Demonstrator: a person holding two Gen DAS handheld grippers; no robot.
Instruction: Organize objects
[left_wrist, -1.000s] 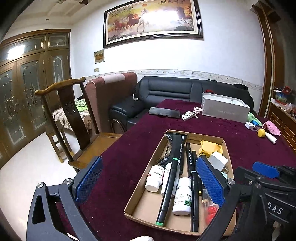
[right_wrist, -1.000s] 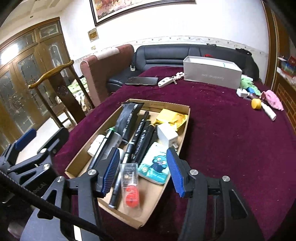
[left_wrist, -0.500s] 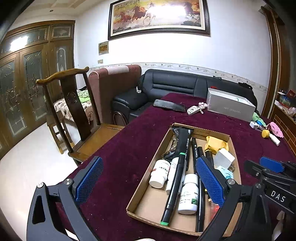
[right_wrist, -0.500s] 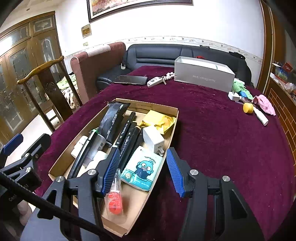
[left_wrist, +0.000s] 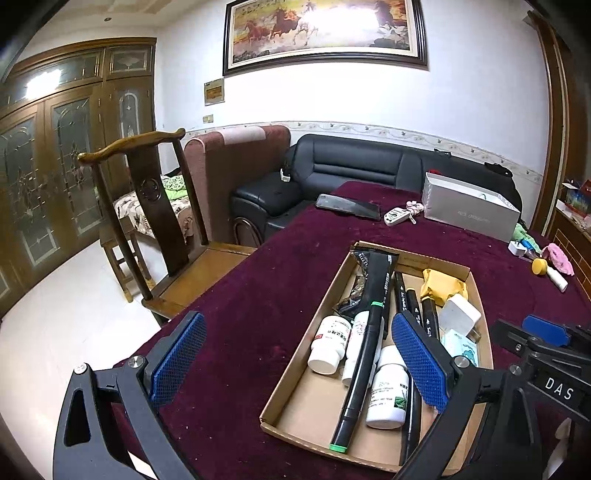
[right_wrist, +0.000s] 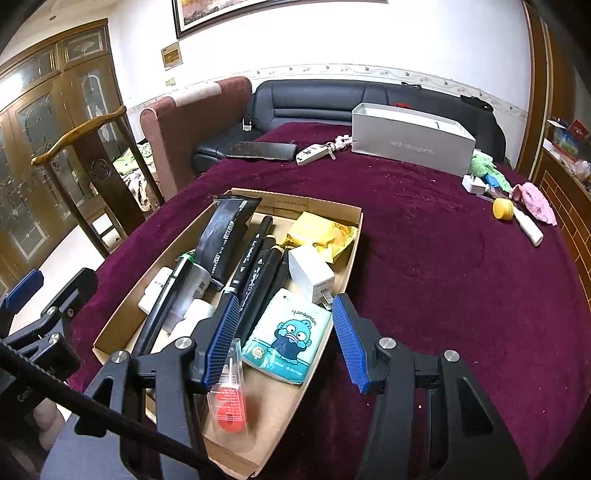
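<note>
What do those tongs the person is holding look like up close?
Both are matte black frames with triangular cut-outs and silver screw heads. Each finger ends in a flat blue pad with a ribbed, grippy face. The left tongs and right tongs look alike. One body carries white letters "DAS", and a black cable crosses the right wrist view.

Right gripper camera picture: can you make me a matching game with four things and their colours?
Things:
1. tissue pack
2. charger plug
3. crumpled wrapper
4. marker pens

Colours:
a. black
b. yellow
c. plain white
d. white and teal with a blue cartoon face

Pairs: 1-d, 2-c, 3-b, 4-a. All four lie in the cardboard tray.
</note>
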